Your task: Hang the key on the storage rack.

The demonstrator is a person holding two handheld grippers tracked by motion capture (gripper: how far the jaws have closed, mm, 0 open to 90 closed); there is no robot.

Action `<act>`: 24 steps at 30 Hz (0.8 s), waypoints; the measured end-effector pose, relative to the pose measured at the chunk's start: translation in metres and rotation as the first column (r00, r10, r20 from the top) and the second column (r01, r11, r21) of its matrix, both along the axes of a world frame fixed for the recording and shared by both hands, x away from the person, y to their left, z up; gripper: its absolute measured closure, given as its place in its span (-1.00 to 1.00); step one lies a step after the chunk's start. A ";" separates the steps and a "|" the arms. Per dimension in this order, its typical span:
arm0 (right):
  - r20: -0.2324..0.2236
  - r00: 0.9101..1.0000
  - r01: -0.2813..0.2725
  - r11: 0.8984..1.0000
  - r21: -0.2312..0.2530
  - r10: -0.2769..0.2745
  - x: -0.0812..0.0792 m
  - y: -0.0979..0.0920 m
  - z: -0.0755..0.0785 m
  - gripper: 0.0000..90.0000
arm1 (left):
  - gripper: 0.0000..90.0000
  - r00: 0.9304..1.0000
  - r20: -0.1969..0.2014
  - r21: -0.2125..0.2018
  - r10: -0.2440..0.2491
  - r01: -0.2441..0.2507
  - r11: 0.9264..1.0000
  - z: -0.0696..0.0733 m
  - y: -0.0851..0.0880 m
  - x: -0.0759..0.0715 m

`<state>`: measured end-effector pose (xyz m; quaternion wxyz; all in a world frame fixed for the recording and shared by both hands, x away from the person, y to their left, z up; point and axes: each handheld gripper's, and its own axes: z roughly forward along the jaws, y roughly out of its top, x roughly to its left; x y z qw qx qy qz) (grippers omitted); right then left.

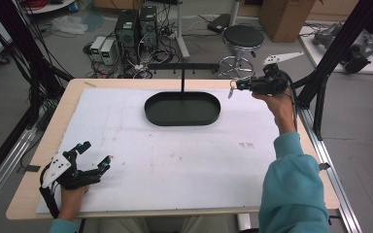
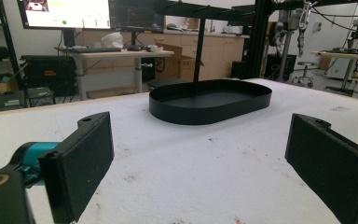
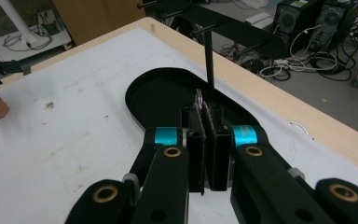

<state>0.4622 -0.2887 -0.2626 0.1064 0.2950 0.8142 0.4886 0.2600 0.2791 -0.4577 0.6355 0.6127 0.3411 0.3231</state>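
At the table's near left corner the left gripper (image 1: 93,156) rests with its jaws spread wide and empty, well apart from the work. Mid-table sits the matte black oval tray (image 1: 156,116), its long axis running left to right, a thin post (image 1: 182,80) rising behind it. Right of it, the right gripper (image 1: 235,86) is clamped on a small, thin, pale glinting object (image 3: 198,99), held above the tray's right end; this hand is nearer.
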 end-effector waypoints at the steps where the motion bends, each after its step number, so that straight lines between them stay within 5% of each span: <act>1: 0.000 1.000 -0.003 1.000 -0.003 0.003 0.003 0.002 0.001 0.98 | -0.82 1.000 0.001 0.001 0.001 -0.001 1.000 0.000 0.000 0.000; 24: -0.027 0.999 -0.021 0.997 -0.073 0.020 0.055 0.051 0.016 0.98 | -0.82 1.000 -0.008 -0.007 -0.001 0.001 1.000 0.000 0.001 0.001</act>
